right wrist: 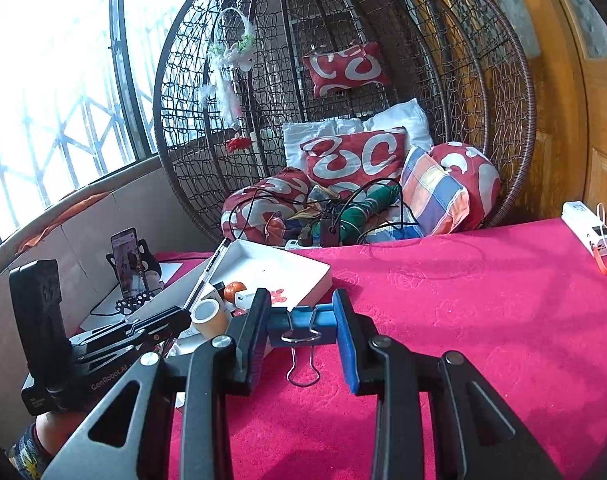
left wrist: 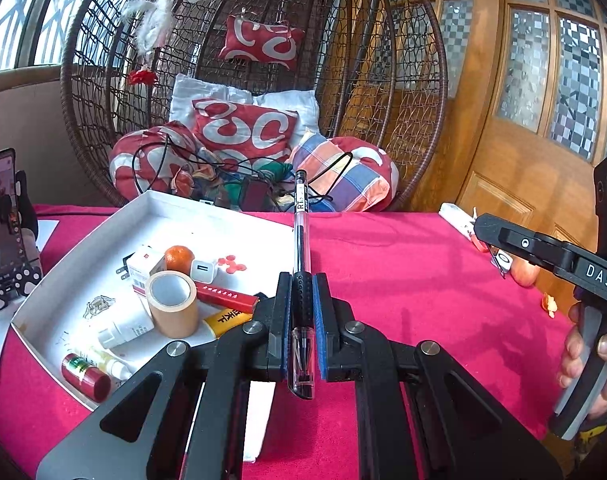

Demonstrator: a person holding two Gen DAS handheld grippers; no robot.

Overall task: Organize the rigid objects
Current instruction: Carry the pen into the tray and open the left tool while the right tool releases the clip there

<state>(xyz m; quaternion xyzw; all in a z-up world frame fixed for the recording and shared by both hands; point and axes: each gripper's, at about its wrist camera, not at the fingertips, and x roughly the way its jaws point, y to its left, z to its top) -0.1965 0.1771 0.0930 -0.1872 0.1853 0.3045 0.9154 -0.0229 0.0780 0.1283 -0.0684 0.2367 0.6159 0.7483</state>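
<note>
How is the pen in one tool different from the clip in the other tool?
The pen is long, thin and clear with black ink, while the binder clip is short, wide and blue with wire handles. The pen sticks out forward past the left tool; the binder clip sits crosswise inside the right tool, one handle hanging down. Both are squeezed between blue pads above the pink tablecloth.

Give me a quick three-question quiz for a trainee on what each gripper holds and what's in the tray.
1. True or false: the left gripper is shut on a pen.
2. The right gripper holds which item? A) tape roll B) blue binder clip C) tangerine
3. Fill in: in the white tray, the tape roll stands in front of an orange ____.

Key: 1 true; 2 B; 3 tangerine.
</note>
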